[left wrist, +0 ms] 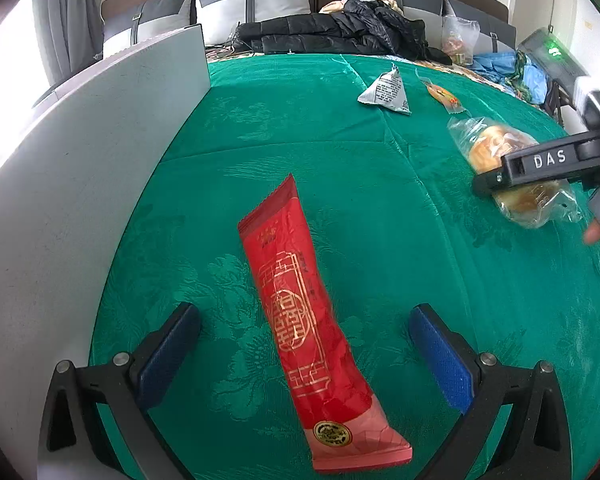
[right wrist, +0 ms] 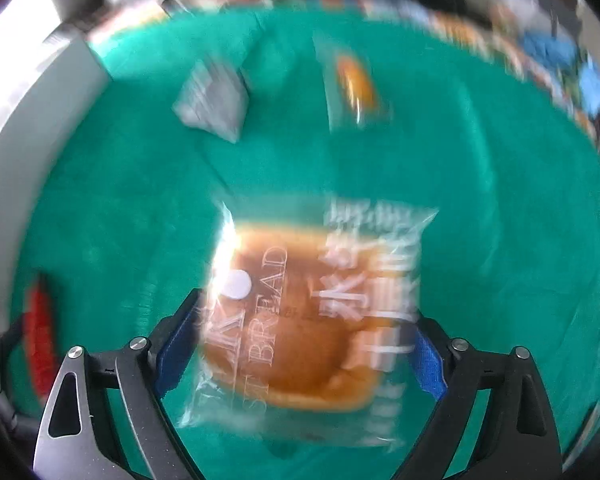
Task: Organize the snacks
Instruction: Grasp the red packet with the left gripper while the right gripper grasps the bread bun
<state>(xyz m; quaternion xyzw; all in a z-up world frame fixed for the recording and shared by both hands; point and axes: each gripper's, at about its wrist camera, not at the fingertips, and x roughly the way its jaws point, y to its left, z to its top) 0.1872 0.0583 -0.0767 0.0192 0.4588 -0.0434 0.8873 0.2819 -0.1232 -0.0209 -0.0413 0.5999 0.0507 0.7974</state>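
A: What is the largest element, serving as landmark?
B: The green tablecloth (left wrist: 340, 168), a patterned sheet covering the whole work surface. A white board (left wrist: 80, 168) stands upright along its left edge.

A: Where do the snacks lie on that cloth?
B: The red wrapper (left wrist: 304, 320), long and gold-printed, lies near the cloth's near edge, running obliquely toward the board. The bread bag (right wrist: 304, 312), clear plastic around a brown loaf, sits toward the cloth's right side. The grey triangular packet (left wrist: 386, 90) and the small orange snack (left wrist: 444, 96) rest near the cloth's far edge, just beside each other but apart.

A: How do the grippers stand?
B: The left gripper (left wrist: 304, 356) hangs above the cloth with its jaws spread wide; the red wrapper lies between its blue pads (left wrist: 440, 360), touching neither. The right gripper (right wrist: 300, 344) straddles the bread bag, its jaws set wide. That view is blurred, so contact between pads and plastic cannot be confirmed; the bag appears to rest on the cloth.
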